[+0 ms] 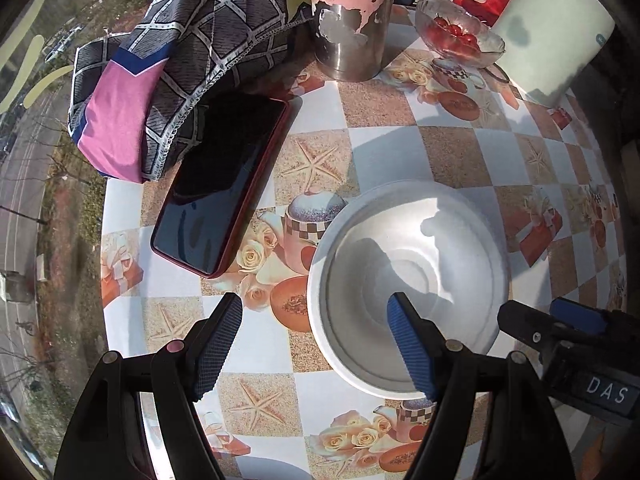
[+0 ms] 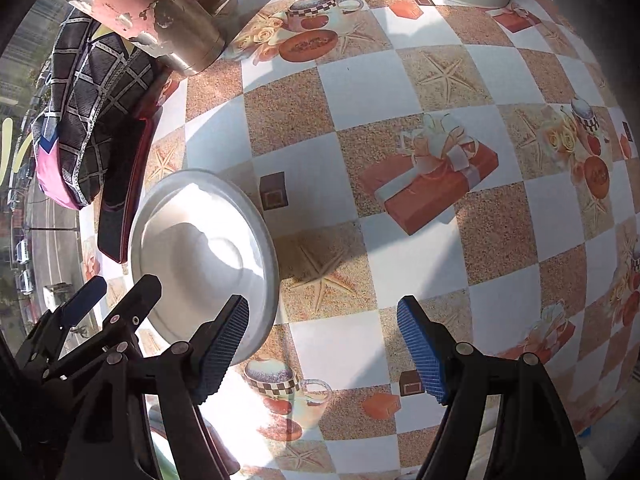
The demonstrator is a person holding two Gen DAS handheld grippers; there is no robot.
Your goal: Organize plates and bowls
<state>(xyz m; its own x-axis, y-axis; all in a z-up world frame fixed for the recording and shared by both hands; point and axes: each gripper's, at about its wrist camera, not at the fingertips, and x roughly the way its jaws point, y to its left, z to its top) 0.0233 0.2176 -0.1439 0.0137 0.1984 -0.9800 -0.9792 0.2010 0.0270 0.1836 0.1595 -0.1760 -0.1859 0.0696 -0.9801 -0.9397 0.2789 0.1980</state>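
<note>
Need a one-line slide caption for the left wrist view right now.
Open left hand-held gripper straddling the rim of a white bowl on the patterned tablecloth, beside a phone.

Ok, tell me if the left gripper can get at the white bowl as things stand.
Probably yes: the left gripper is open, one finger already over the white bowl, the other outside its rim, nothing between.

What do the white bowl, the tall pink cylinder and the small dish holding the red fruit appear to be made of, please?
White bowl: matte, thick-rimmed, unglazed-looking; probably foam or moulded pulp, possibly plastic.
Tall pink cylinder: metal, likely steel; the pink paint has flaked off shiny silver.
Small dish: clear and ribbed, with red fruit showing through; glass or clear plastic.
</note>
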